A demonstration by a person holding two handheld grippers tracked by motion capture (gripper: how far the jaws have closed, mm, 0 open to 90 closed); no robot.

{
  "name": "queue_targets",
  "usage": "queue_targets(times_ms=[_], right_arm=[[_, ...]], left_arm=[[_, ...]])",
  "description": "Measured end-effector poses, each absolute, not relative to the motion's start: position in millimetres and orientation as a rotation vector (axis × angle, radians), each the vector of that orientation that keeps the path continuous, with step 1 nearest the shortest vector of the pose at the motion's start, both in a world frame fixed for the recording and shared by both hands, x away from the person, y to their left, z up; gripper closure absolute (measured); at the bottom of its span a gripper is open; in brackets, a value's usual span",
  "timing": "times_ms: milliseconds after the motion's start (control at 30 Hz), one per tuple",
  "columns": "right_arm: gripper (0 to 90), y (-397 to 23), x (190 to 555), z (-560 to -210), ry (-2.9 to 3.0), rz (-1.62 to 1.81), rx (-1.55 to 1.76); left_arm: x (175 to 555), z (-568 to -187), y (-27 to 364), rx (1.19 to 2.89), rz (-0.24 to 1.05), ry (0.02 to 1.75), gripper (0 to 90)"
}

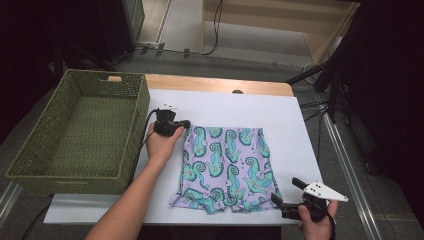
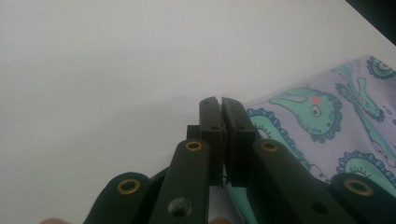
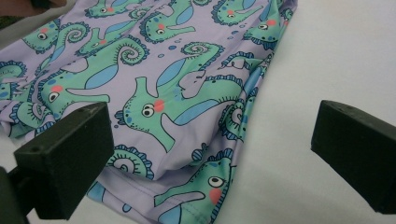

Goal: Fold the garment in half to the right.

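Lilac shorts (image 1: 225, 167) printed with green seahorses lie flat on the white table top (image 1: 235, 107). My left gripper (image 1: 186, 123) rests at their far left corner. In the left gripper view its jaws (image 2: 220, 105) are pressed together, and the edge of the shorts (image 2: 303, 121) runs in between them low down. My right gripper (image 1: 285, 190) hovers at the near right corner with its jaws wide apart. In the right gripper view (image 3: 210, 140) the leg hem of the shorts (image 3: 154, 93) lies between the two pads (image 3: 70, 158), untouched by either.
A green woven basket (image 1: 65, 182) stands at the left, half over the table's edge. The table's wooden far edge (image 1: 215, 82) shows behind the white sheet. Bare white surface lies right of the shorts and beyond them. Cables and stands sit on the floor behind.
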State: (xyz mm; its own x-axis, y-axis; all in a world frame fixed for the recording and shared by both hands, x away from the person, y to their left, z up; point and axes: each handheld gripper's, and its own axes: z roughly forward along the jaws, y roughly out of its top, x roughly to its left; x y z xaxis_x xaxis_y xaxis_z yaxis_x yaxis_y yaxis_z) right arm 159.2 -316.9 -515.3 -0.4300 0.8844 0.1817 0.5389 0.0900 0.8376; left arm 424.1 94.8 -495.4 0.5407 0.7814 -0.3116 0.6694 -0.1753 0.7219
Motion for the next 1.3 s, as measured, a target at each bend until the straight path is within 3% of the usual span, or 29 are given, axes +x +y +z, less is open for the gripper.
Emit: queue_targets(times_ms=[200, 367, 500, 667, 867, 1300], right_arm=[[0.0, -317, 160, -516, 2.010, 1.276, 1.411], [0.0, -317, 160, -517, 2.011, 1.274, 1.411], [0.0, -316, 161, -517, 2.020, 1.268, 1.410], [0.0, -315, 161, -518, 2.023, 1.271, 1.403], [0.0, -309, 157, -511, 2.000, 1.301, 1.392], [0.0, -236, 157, -482, 2.096, 1.481, 1.238]], left_arm=[[428, -506, 94, 1.912, 0.131, 1.231, 83.7], [431, -507, 92, 1.922, 0.144, 1.254, 66.9], [431, -508, 90, 1.936, 0.145, 1.240, 62.7], [430, -508, 87, 1.945, 0.114, 1.225, 63.6], [428, -507, 82, 1.991, 0.098, 1.180, 85.5], [427, -495, 87, 1.960, 0.098, 1.147, 87.0]])
